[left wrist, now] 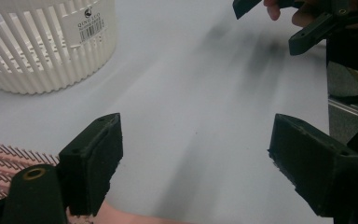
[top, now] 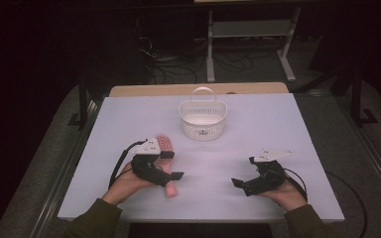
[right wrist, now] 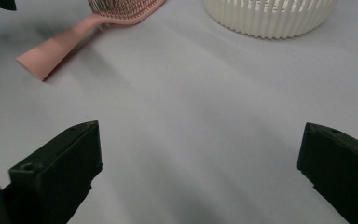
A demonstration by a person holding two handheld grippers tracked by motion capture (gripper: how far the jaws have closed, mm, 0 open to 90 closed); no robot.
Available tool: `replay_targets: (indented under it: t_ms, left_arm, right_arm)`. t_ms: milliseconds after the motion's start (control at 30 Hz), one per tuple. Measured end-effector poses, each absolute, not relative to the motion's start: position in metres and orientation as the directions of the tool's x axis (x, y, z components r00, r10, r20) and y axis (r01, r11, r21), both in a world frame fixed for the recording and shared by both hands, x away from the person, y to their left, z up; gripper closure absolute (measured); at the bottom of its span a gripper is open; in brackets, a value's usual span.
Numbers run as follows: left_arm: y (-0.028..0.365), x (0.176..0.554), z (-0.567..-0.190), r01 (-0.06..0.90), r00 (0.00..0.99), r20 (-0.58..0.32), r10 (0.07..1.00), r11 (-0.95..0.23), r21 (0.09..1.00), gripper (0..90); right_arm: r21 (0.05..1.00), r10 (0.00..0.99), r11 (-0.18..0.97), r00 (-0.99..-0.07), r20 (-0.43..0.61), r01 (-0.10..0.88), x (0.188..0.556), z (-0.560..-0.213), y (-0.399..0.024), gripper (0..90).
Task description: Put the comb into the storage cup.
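Note:
A pink hairbrush (top: 166, 144) lies on the white table, bristles up, its handle end (top: 171, 191) pointing toward the near edge. My left gripper (top: 172, 165) hovers right over the handle, jaws apart and pressing on nothing. In the left gripper view (left wrist: 196, 158) the brush's bristles (left wrist: 0, 161) show beside and below one jaw, with bare table between the pads. My right gripper (top: 244, 171) stands open at the near right, nothing between its jaws. In the right gripper view (right wrist: 198, 172) the hairbrush (right wrist: 56, 46) lies far ahead at the upper left.
A white slotted basket (top: 203, 121) with an upright handle stands at the middle back of the table (top: 278, 129); its wall (left wrist: 46, 51) (right wrist: 270, 18) appears in both gripper views. The other gripper (left wrist: 277, 23) and its hand sit ahead of my left one.

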State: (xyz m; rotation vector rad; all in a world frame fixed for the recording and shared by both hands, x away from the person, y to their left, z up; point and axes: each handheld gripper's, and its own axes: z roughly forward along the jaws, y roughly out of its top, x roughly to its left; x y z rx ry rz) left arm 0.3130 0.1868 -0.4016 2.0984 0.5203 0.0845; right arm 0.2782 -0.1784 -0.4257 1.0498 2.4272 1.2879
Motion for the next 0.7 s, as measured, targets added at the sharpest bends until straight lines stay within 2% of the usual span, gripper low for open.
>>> replay_targets:
  t_ms: [267,567,600,667,700]
  left_arm:
    - [0.181,0.313,-0.404,0.351,0.902,-0.149,0.405,-0.486,0.8,32.6]
    - [0.176,0.312,-0.408,0.362,0.905,-0.158,0.396,-0.519,0.774,44.0]
    - [0.176,0.312,-0.409,0.364,0.906,-0.162,0.391,-0.524,0.77,48.9]
    - [0.173,0.31,-0.41,0.362,0.909,-0.161,0.384,-0.534,0.764,50.7]
    - [0.172,0.31,-0.411,0.357,0.912,-0.159,0.379,-0.541,0.761,54.7]
  right_arm:
    - [0.787,0.669,0.368,-0.729,0.145,0.495,0.278,-0.426,-0.179,0.0]
    - [0.789,0.668,0.369,-0.73,0.144,0.492,0.278,-0.425,-0.179,0.0]
    - [0.788,0.667,0.369,-0.731,0.144,0.492,0.278,-0.425,-0.179,0.0]
    - [0.788,0.667,0.369,-0.731,0.144,0.492,0.278,-0.425,-0.179,0.0]
    - [0.787,0.668,0.37,-0.73,0.144,0.494,0.278,-0.425,-0.179,0.0]
